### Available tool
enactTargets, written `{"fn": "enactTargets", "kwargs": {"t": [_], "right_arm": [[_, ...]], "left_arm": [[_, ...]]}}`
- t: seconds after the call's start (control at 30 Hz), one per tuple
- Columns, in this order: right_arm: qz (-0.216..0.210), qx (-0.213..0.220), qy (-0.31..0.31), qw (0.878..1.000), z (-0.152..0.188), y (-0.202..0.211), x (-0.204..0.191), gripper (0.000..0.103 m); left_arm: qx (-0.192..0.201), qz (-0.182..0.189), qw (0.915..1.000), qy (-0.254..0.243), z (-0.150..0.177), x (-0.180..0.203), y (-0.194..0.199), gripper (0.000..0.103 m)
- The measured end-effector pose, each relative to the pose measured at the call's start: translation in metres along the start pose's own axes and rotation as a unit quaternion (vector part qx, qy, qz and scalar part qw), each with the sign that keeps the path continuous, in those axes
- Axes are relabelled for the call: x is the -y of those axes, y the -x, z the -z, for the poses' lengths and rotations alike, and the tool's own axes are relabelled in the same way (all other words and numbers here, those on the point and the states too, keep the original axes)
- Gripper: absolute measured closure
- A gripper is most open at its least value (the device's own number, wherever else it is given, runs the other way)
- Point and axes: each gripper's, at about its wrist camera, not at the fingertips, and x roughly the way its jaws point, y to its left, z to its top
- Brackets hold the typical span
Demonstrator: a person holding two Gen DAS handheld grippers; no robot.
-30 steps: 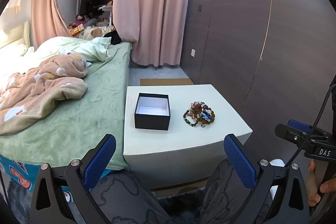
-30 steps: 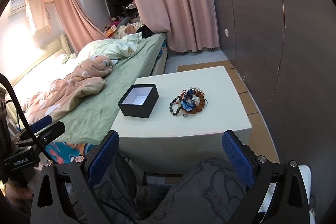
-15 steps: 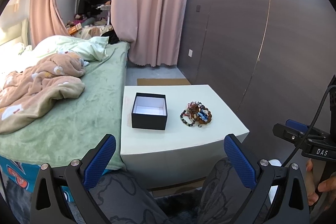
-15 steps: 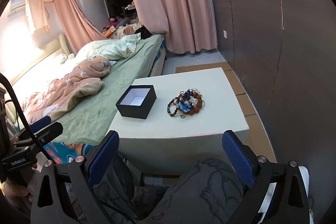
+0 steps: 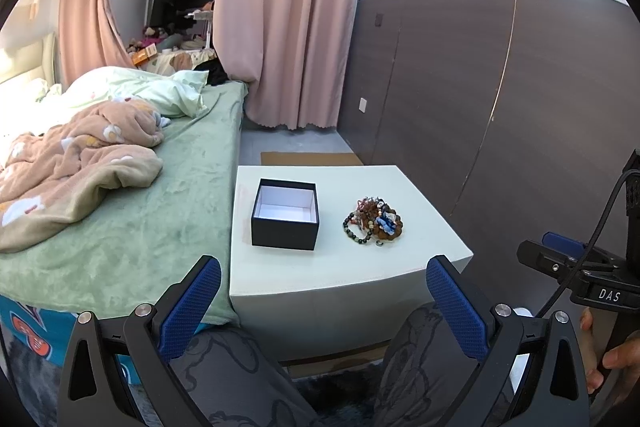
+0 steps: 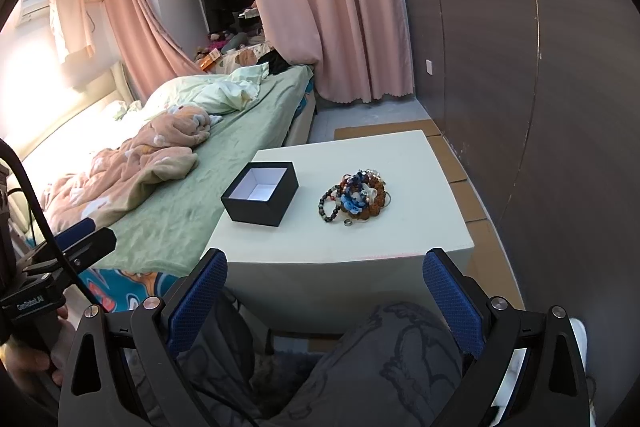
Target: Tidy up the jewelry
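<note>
Item: jewelry heap (image 5: 374,223) and black box (image 5: 285,214), centre frame, on white surface (image 5: 344,269).
Both lie side by side, apparently apart; left claw (image 5: 325,301) and right claw (image 6: 323,297) spread wide, empty.

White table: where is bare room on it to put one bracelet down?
The white table is bare along its near edge, in front of the black box and the jewelry pile, and at the far edge behind both. The strip between box and pile is tight.
</note>
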Motion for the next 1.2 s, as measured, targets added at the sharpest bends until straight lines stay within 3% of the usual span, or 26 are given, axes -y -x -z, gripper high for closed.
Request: {"fn": "enactTargets", "kwargs": {"t": [0.77,1.2], "right_arm": [[0.016,0.001,0.008,1.000,0.001,-0.002,-0.003,0.004],[0.021,0.008,-0.006,1.000,-0.009,-0.013,0.017,0.004]], "left_arm": [[0.006,0.005,0.9999,-0.012,-0.007,0.004,0.000,0.001],[-0.008,0.025,0.9995,-0.018,-0.018,0.005,-0.027,0.001]]}}
